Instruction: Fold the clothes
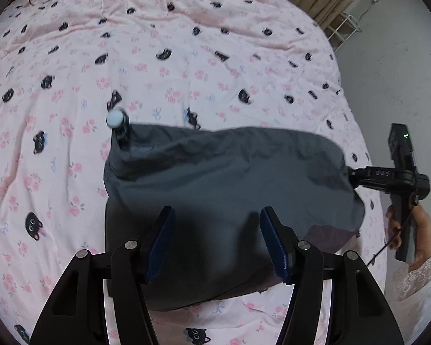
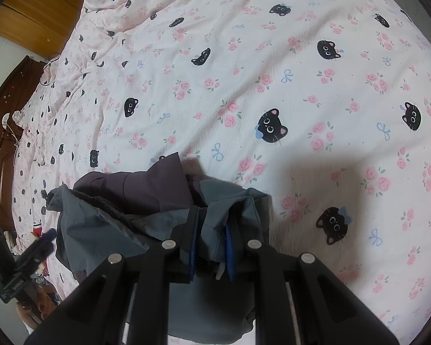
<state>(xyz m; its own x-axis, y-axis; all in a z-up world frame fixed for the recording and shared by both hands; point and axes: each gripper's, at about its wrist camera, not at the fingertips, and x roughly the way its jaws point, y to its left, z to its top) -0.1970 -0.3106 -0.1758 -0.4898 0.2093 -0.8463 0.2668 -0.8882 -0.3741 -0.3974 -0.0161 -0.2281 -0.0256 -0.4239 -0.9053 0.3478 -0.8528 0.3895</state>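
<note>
While the left gripper [image 1: 217, 240] hangs above the bed, its jaws stand spread with nothing between them; only the grey garment [image 1: 224, 178] shows in the gap, lying below the blue pads [image 1: 161, 244]. Garment spread on the bed sheet [image 1: 186, 57], which is pink with black cat faces and roses. One edge of the garment looks lifted and blurred. Small pale ball on a dark cord [image 1: 116, 119] at the garment's far left corner.

Right gripper [image 2: 211, 247]: jaws pressed close, pinching a bunched fold of the grey garment [image 2: 106, 218] between the blue pads [image 2: 230, 247]. A purple layer [image 2: 158, 184] of the garment shows just beyond the pinched fold. From the left wrist view, the right gripper [image 1: 352, 174] meets the garment's right edge, and a hand [image 1: 416, 233] with a lace sleeve [image 1: 416, 281] grips its handle.

Beyond the bed: wooden cabinet [image 2: 34, 11] at upper left in the right wrist view, dark wooden headboard [image 2: 3, 132] at left. White wire rack [image 1: 344, 26] and a grey wall [image 1: 393, 66] at upper right in the left wrist view.
</note>
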